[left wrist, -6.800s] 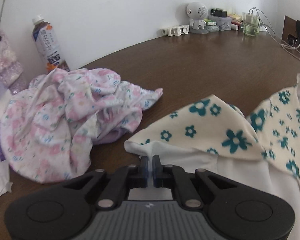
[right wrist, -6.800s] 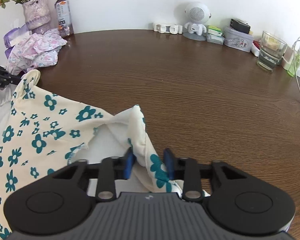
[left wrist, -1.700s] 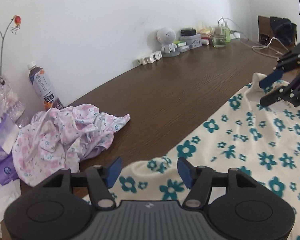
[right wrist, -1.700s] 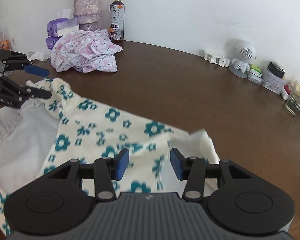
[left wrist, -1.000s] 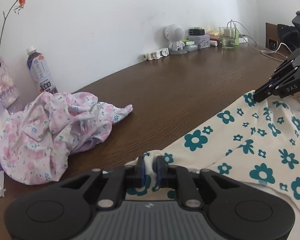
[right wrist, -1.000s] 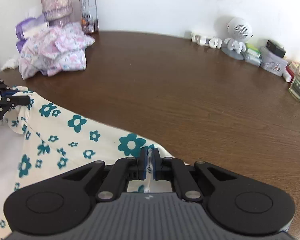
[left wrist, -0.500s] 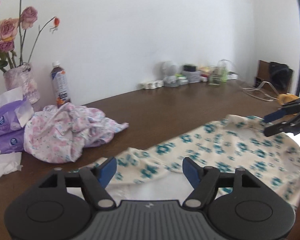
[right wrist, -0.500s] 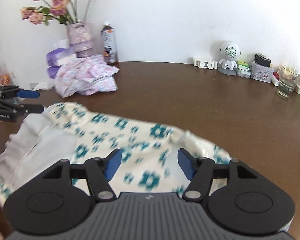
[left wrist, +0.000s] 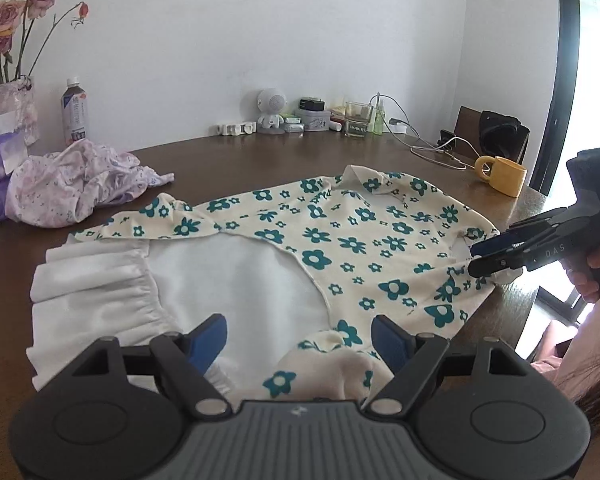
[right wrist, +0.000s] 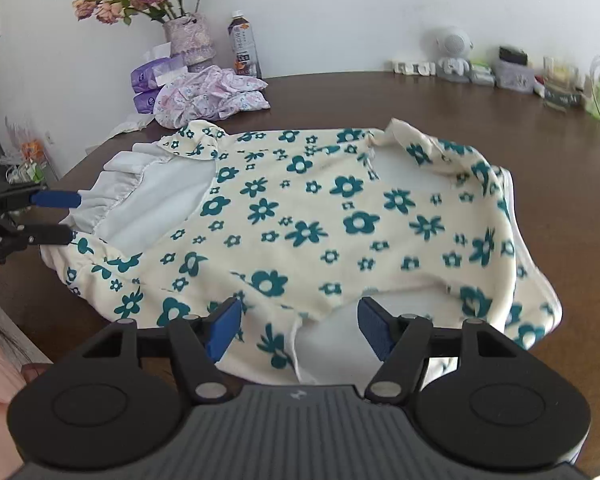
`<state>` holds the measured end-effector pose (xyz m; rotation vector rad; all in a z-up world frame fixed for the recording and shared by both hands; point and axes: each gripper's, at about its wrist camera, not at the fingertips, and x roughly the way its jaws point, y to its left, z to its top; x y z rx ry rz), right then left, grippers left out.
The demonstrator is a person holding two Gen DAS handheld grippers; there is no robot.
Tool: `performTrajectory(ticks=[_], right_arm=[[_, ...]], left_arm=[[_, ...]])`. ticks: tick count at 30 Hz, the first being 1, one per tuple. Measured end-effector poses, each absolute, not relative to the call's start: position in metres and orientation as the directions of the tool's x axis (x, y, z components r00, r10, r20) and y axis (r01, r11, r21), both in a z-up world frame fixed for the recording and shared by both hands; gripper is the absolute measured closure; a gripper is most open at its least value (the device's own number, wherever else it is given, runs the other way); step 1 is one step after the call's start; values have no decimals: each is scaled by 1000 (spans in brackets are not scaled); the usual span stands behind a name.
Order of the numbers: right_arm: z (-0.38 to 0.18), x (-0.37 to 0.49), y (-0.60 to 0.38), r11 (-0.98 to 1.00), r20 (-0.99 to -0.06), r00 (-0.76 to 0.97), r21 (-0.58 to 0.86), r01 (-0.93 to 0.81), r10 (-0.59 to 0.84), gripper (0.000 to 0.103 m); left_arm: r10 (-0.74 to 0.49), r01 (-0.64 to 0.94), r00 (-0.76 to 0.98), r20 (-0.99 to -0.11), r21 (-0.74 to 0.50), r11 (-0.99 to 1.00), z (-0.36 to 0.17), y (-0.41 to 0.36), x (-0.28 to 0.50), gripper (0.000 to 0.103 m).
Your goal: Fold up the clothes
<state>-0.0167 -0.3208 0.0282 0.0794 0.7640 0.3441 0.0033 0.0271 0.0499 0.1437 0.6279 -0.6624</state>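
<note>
A cream dress (left wrist: pixel 352 240) with teal flowers lies spread flat on the brown table (left wrist: pixel 284 160), its white lining and frilled white hem turned up on the side toward the pink crumpled garment (left wrist: pixel 76 180). The left gripper (left wrist: pixel 299 340) hangs just over the near edge of the dress, tilted down toward it, jaws wide apart and holding nothing; the cloth lies below the blue pads (left wrist: pixel 210 334) without being pinched. The right gripper (right wrist: pixel 298 326) hovers at the opposite end of the dress, also angled downward, its jaws apart and closing slightly, nothing pressed between them (the fabric sits loose beneath). In the left wrist view the right gripper shows from the side at the table's far edge, a hand (left wrist: pixel 592 276) wrapped round its grip. A yellow mug (left wrist: pixel 500 176) stands near that corner, and a vase of roses (right wrist: pixel 188 40) beside a bottle (right wrist: pixel 244 46) at the wall.
</note>
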Motion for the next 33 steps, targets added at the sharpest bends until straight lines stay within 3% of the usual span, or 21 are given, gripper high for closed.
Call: performTrajectory(ticks=[2, 3, 4, 5, 6, 7, 13, 15, 16, 18, 20, 22, 24, 26, 29, 31, 33], right_arm=[[23, -16, -324, 932, -663, 656, 240, -270, 361, 51], [21, -14, -325, 926, -666, 644, 262, -271, 377, 64], [18, -14, -325, 919, -668, 632, 282, -274, 393, 79], [16, -13, -324, 912, -668, 621, 300, -280, 410, 86], [14, -13, -324, 906, -668, 612, 313, -284, 422, 94], [14, -14, -324, 906, -668, 612, 314, -283, 423, 97], [22, -20, -339, 942, -675, 657, 258, -216, 336, 99], [19, -21, -338, 944, -689, 646, 248, -216, 329, 99], [20, -22, -338, 945, -685, 651, 243, -218, 326, 98], [30, -24, -341, 948, -653, 687, 228, -223, 319, 96], [40, -26, -342, 957, -627, 724, 188, -220, 289, 86], [46, -19, -340, 981, -631, 756, 45, -191, 176, 68], [43, -6, -337, 977, -653, 755, -122, -177, 55, 63], [35, 7, -337, 960, -681, 732, -198, -197, 10, 63], [23, 22, -339, 945, -720, 694, -226, -236, 2, 68], [19, 29, -341, 942, -734, 679, -223, -250, 6, 97], [20, 33, -346, 952, -731, 682, -202, -230, 10, 98]], left_arm=[[-515, 615, 605, -607, -53, 787, 45, 25, 3, 28], [-509, 617, 597, -620, -51, 785, 41, 25, 3, 35], [-505, 620, 588, -633, -49, 783, 38, 24, 4, 50], [-506, 626, 571, -646, -56, 778, 35, 25, 5, 61], [-506, 630, 556, -660, -62, 774, 32, 25, 6, 88], [-499, 628, 554, -666, -59, 776, 30, 27, 7, 98], [-469, 606, 562, -681, -48, 794, 27, 35, 7, 98], [-468, 598, 569, -676, -52, 800, 27, 34, 6, 84], [-462, 600, 576, -675, -35, 799, 28, 31, 4, 70], [-454, 606, 589, -669, -6, 795, 30, 27, 0, 53], [-460, 612, 589, -664, -5, 791, 31, 26, -1, 52], [-457, 605, 593, -663, -7, 796, 31, 27, 0, 50], [-436, 589, 603, -668, 5, 808, 29, 27, 1, 48], [-423, 577, 608, -671, 8, 816, 27, 28, 2, 48], [-427, 572, 604, -673, -7, 821, 25, 30, 3, 48], [-430, 570, 601, -673, -16, 822, 24, 32, 4, 57], [-432, 569, 599, -674, -21, 822, 24, 33, 5, 63]])
